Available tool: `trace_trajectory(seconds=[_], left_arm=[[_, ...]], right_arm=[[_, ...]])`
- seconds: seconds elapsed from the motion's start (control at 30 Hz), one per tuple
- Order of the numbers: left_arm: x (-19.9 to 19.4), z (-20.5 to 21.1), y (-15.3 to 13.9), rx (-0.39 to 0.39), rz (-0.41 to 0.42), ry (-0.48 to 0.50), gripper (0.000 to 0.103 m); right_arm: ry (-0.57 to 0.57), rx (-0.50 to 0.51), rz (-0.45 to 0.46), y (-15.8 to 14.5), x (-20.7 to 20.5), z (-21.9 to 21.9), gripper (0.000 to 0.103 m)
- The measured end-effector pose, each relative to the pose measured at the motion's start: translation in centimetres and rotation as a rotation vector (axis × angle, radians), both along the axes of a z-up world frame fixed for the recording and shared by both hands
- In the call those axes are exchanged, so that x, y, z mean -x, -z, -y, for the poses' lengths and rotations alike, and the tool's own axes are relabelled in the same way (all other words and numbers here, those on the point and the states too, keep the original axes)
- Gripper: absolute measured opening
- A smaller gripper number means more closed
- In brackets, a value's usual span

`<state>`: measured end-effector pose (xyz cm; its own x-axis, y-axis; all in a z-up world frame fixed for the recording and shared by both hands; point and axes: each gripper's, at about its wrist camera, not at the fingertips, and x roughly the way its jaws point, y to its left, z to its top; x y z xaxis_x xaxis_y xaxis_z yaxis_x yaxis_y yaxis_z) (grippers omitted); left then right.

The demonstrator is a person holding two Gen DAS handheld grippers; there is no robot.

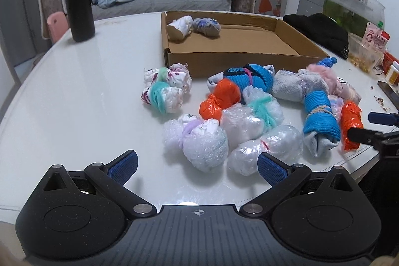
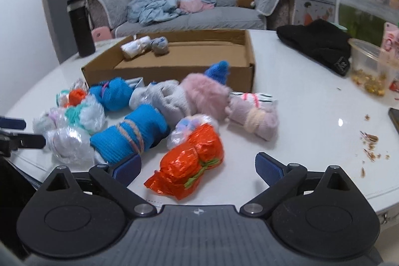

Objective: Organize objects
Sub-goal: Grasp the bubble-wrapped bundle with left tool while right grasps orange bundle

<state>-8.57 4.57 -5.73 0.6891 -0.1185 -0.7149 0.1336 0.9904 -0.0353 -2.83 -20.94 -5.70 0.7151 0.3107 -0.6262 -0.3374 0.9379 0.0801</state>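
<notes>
Orange foil bundle point(image 2: 190, 166) lies between the wide-open, empty right gripper point(image 2: 198, 167); left gripper point(image 1: 197, 166), also wide and empty, fronts bubble-wrap bundles point(image 1: 239, 138). Bare table point(image 1: 87, 104) spreads left. Beyond, cardboard box point(image 1: 224, 64) holds two bundles point(image 1: 193, 26).

My left wrist view is the sharper of the two: even, cool indoor light, with edges crisp across the white table point(image 1: 74, 96). A bright round glare spot sits at the bottom centre of that frame, on the glossy top just above the camera housing, so the light seems to come from overhead. Shadows under the bundles are soft and short. My right wrist view is smeared with blur, worst on the orange foil bundle point(image 2: 189, 166) and the blue rolls at centre left; a small glint shows at centre right. Both frames bend strongly at the edges, with dark vignetted corners and the table rim curved.
</notes>
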Motion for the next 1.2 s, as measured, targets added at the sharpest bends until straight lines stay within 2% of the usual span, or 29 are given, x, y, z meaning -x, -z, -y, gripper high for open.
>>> trace_trajectory(seconds=[0.1,0.27,0.3,0.37,0.43,0.57,0.77,0.87,1.0,1.07,1.2], left_arm=[[-0.7,0.0,0.4,-0.002,-0.013,-0.013,0.102],[-1.7,0.1,0.6,0.015,-0.022,-0.037,0.102],[-1.7,0.0,0.5,0.027,-0.020,-0.039,0.102],[-1.8,-0.1,0.4,0.046,-0.015,-0.045,0.102],[-2.1,-0.4,0.5,0.061,-0.019,-0.066,0.102],[-2.4,-1.5,0.6,0.138,-0.026,-0.126,0.102],[-2.6,-2.1,0.7,0.106,-0.030,-0.182,0.100],[-2.6,-2.1,1.0,0.101,-0.040,-0.184,0.090],[-2.4,-2.1,1.0,0.082,-0.021,-0.194,0.074],[-2.3,-2.1,0.9,0.083,-0.018,-0.188,0.051],[-2.2,-2.4,0.8,0.094,-0.013,-0.192,0.047]], right_arm=[[-0.003,0.008,-0.010,0.6,-0.2,-0.4,0.092],[0.000,0.035,-0.002,1.4,1.1,0.1,0.077],[0.000,0.032,-0.001,1.3,1.2,0.3,0.074],[0.002,0.031,0.006,1.2,1.3,0.6,0.062],[0.006,0.031,0.014,1.2,1.5,1.0,0.058],[0.007,0.030,0.021,1.4,1.5,0.9,0.050],[0.016,0.030,0.026,1.4,1.4,1.0,0.037],[0.017,0.024,0.028,1.2,1.4,1.2,0.030],[0.014,0.021,0.027,1.2,1.4,1.2,0.028],[0.013,0.024,0.029,1.1,1.4,1.2,0.028],[0.019,0.018,0.031,0.9,1.5,1.6,0.028]])
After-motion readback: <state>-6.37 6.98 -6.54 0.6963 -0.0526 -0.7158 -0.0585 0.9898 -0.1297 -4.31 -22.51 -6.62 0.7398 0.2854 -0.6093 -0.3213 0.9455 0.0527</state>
